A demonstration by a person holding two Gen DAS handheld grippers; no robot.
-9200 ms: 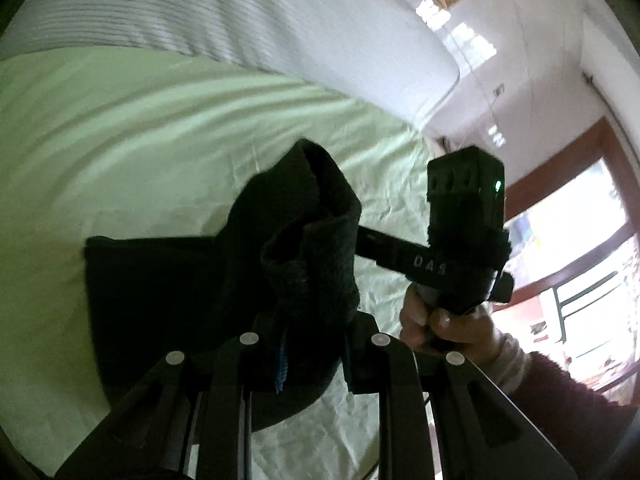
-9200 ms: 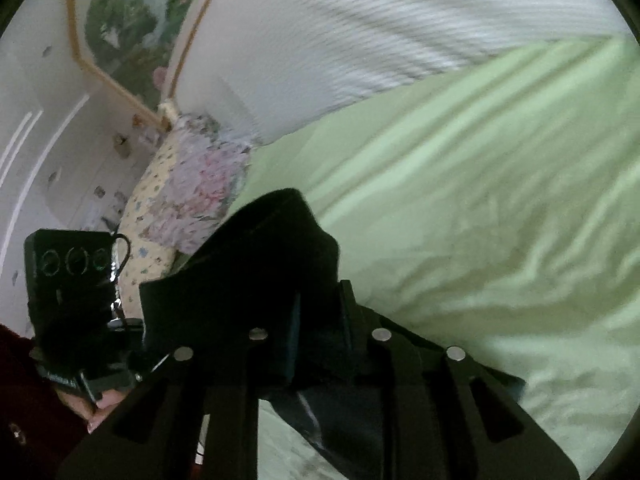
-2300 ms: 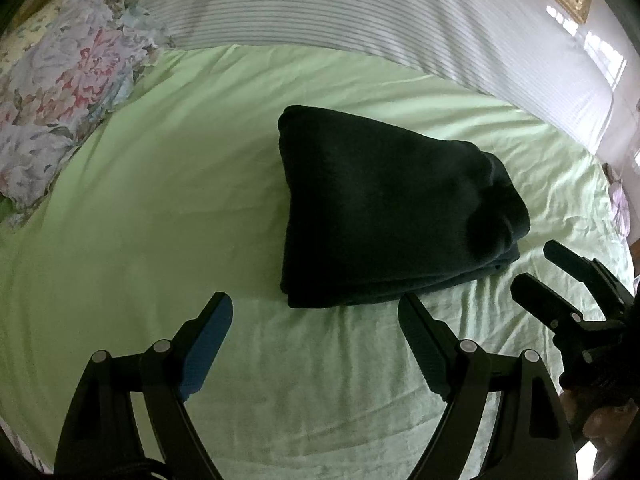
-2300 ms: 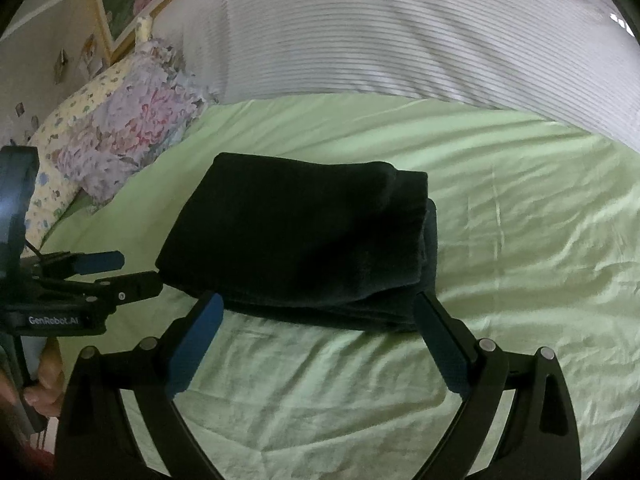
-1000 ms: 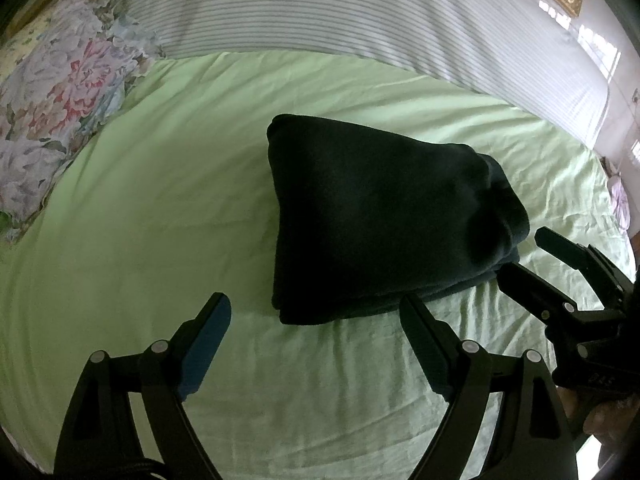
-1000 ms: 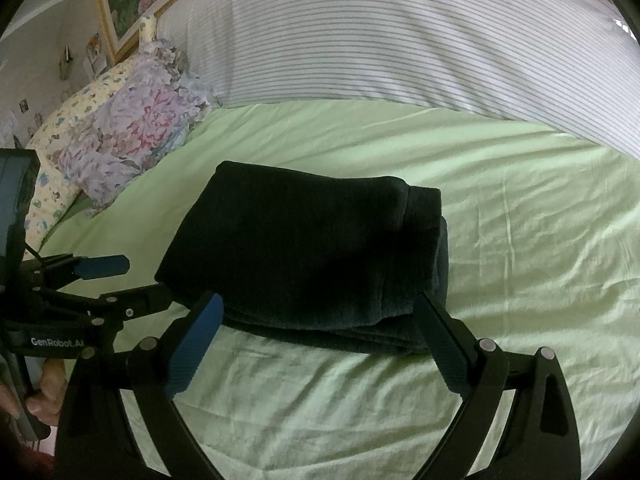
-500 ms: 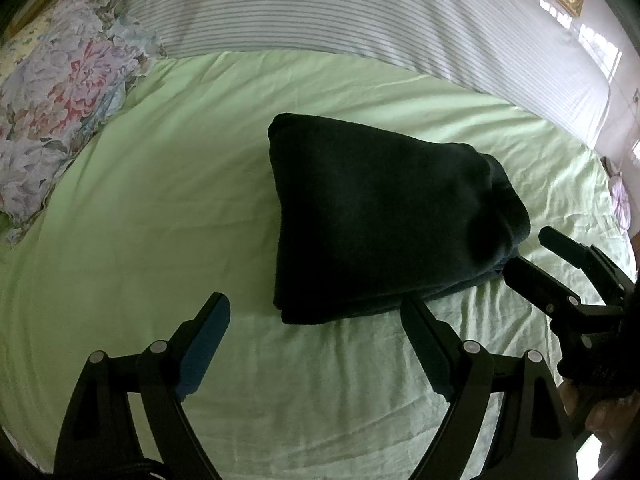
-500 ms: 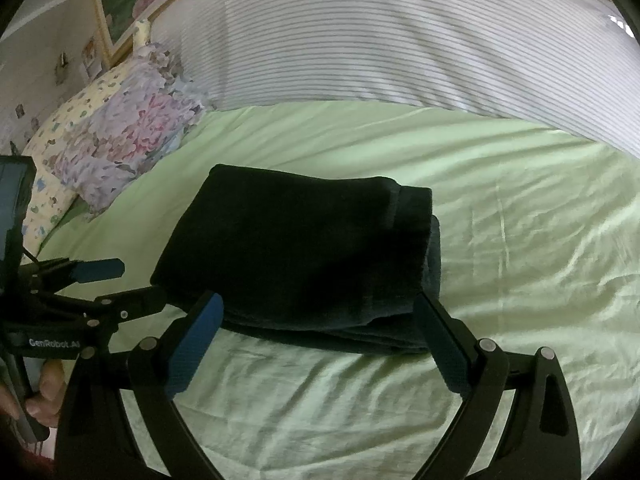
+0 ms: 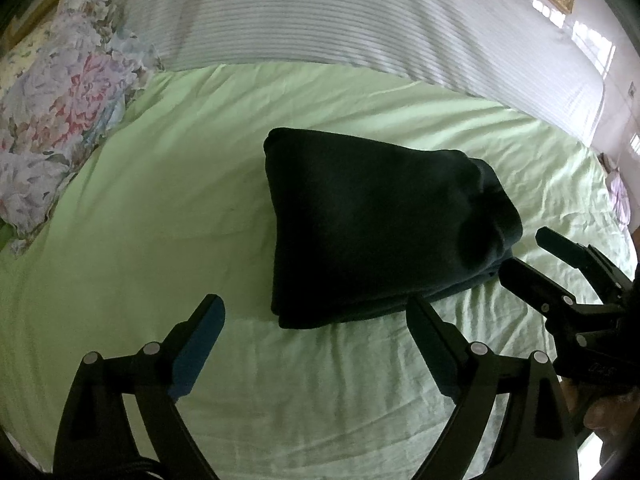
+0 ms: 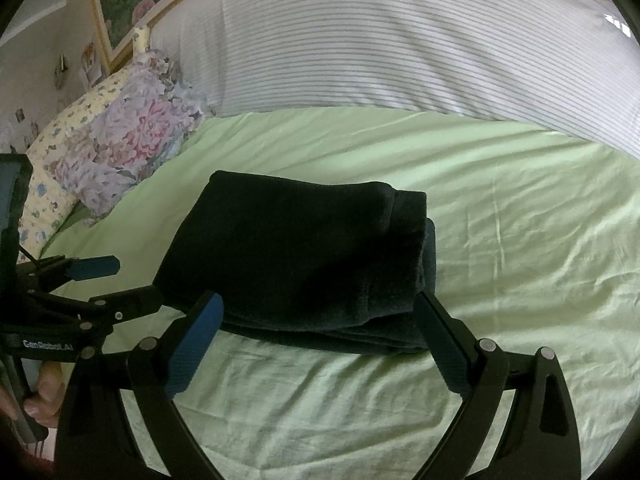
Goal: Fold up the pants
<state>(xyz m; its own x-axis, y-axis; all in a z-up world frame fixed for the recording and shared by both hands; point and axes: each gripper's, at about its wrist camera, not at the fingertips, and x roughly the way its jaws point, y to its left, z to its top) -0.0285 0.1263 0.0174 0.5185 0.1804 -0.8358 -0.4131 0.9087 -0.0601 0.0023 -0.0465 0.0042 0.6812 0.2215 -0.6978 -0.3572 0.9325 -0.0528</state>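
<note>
The dark pants lie folded in a thick stack on the light green bed sheet, also seen in the right wrist view. My left gripper is open and empty, hovering just in front of the stack's near edge. My right gripper is open and empty, its fingertips level with the stack's near edge. The right gripper also shows in the left wrist view, to the right of the pants. The left gripper shows in the right wrist view, at the pants' left.
A white striped duvet lies across the far side of the bed. Floral pillows lie at the far left, also in the right wrist view. A framed picture hangs on the wall behind.
Nine seconds ago both grippers were shut on the pants, lifting them. Since then the pants were laid down folded and both grippers opened. Over the last second almost nothing moved.
</note>
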